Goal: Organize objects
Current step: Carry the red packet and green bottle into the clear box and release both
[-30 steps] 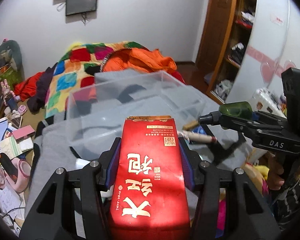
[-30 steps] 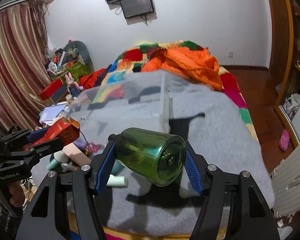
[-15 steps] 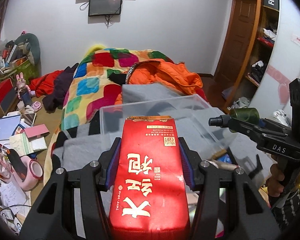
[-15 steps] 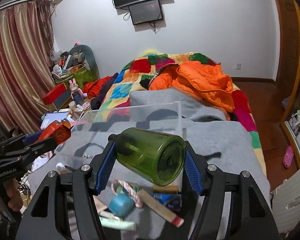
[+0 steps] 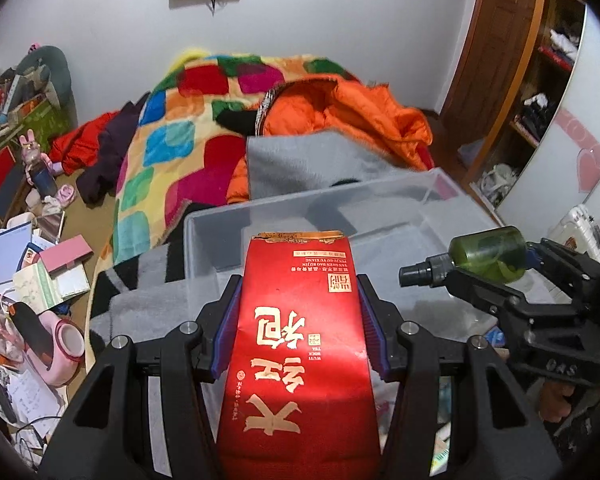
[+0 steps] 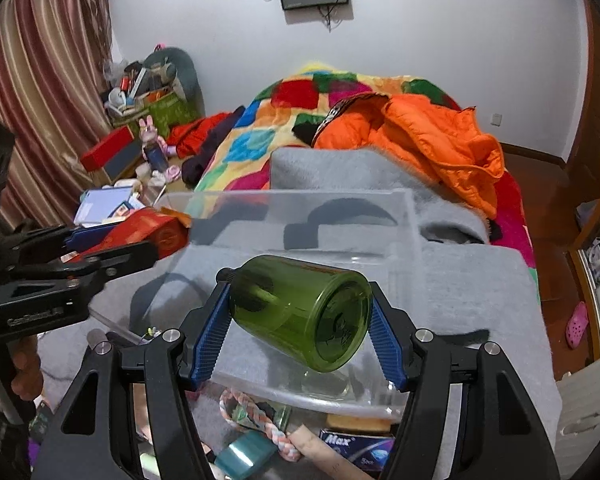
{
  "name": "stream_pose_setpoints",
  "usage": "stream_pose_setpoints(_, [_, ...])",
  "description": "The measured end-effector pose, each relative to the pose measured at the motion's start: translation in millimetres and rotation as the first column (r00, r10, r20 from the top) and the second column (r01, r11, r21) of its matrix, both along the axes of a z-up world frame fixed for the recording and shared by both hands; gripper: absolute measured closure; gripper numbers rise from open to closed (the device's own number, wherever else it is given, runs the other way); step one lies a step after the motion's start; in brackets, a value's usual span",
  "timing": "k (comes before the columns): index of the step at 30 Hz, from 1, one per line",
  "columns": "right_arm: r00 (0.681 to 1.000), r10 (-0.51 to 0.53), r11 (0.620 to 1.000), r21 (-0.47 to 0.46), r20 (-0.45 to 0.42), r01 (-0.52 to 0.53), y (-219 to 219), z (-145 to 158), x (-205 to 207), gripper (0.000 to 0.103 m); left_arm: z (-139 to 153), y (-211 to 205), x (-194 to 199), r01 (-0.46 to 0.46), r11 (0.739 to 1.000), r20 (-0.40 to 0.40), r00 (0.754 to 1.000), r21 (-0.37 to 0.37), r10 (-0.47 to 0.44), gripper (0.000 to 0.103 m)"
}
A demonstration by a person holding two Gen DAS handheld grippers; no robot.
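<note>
Red glossy tea box [image 5: 300, 344] with gold lettering, clamped flat between the ribbed blue pads of the left gripper [image 5: 298, 320]; translucent green bottle [image 6: 300, 312], cylindrical, pinched sideways in the right gripper [image 6: 300, 320]. Both held over a clear plastic bin [image 5: 432, 196] resting on a fuzzy grey blanket [image 6: 480, 280]. Beyond, patchwork quilt [image 5: 188, 128] and puffy orange jacket [image 6: 440, 136]. Braided rope [image 6: 260, 420] below the bin, seen only from the right wrist.
</note>
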State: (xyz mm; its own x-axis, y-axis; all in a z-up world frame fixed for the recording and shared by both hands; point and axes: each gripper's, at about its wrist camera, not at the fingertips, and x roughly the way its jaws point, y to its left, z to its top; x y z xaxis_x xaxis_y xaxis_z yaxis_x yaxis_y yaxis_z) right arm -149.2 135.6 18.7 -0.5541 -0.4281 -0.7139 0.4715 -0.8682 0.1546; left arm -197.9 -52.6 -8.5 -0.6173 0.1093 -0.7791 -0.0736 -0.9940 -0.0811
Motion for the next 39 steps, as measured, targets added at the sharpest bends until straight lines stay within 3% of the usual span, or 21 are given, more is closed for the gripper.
stream_pose_setpoints(12, [0.999,0.022,0.998,0.058,0.043,-0.025,-14,-17,-12,0.042,-27,12,-28,0.013,0.998,0.096,0.995,-0.059,-0.007,0.049])
stream_pose_setpoints(21, [1.000,0.024,0.993,0.118,0.015,-0.026,-20,-19,-9,0.041,-33,13,-30,0.021,0.999,0.112,0.994,-0.036,-0.017,0.049])
stream_pose_setpoints(30, [0.999,0.038,0.995,0.095,0.010,-0.039,-11,-12,-1,0.041,-16,9,-9,0.014,1.000,0.066,0.998,-0.008,-0.013,0.049])
stream_pose_setpoints(39, [0.997,0.021,0.998,0.061,-0.077,-0.016,11,14,27,0.029,13,1,35,-0.013,1.000,-0.050,0.999,-0.013,0.013,0.027])
